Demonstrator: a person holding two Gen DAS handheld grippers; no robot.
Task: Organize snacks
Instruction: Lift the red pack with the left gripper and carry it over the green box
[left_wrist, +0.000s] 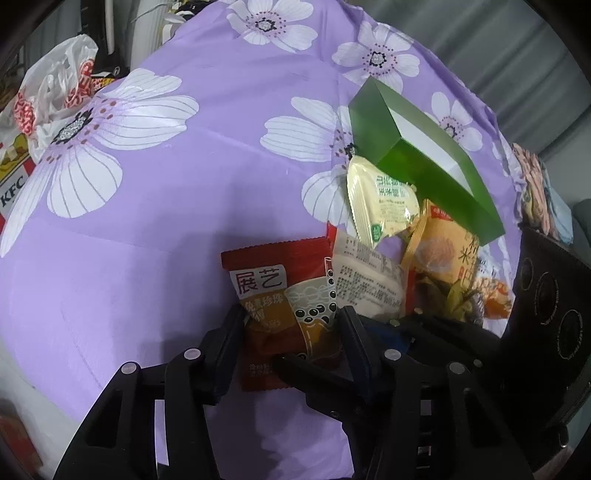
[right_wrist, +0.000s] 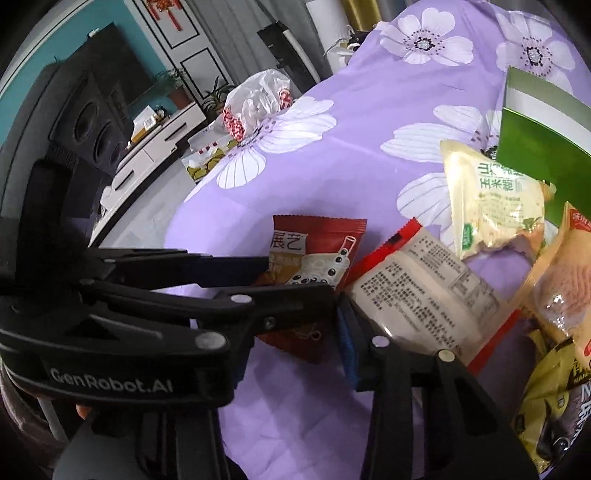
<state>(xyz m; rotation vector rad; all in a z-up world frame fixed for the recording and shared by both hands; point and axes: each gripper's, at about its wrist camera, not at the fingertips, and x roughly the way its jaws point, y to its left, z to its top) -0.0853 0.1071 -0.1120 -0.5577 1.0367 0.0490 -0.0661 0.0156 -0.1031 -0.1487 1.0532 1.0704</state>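
- Left wrist view: the left gripper (left_wrist: 293, 328) straddles the red milk-tea packet (left_wrist: 280, 291). Its fingers (left_wrist: 232, 332) are drawn in against the packet's two long edges and appear to pinch it.
- The packet lies flat on the purple flowered cloth (left_wrist: 166, 206), nearer the camera than the green box (left_wrist: 424, 166) and to its left, apart from it. Its long axis runs straight out along the fingers.
- The right gripper (right_wrist: 343, 317) crosses in from the box side, and one of its fingers overlies the packet's near end. Whether its jaws hold anything cannot be told.
- Between packet and green box lies a white-backed packet (left_wrist: 369, 277), touching the red one. A pale yellow packet (left_wrist: 380, 206) leans on the box, with an orange packet (left_wrist: 443, 251) beside it.
- Likely hindrance: the two grippers crowd one spot, so lifting may snag the white-backed packet.
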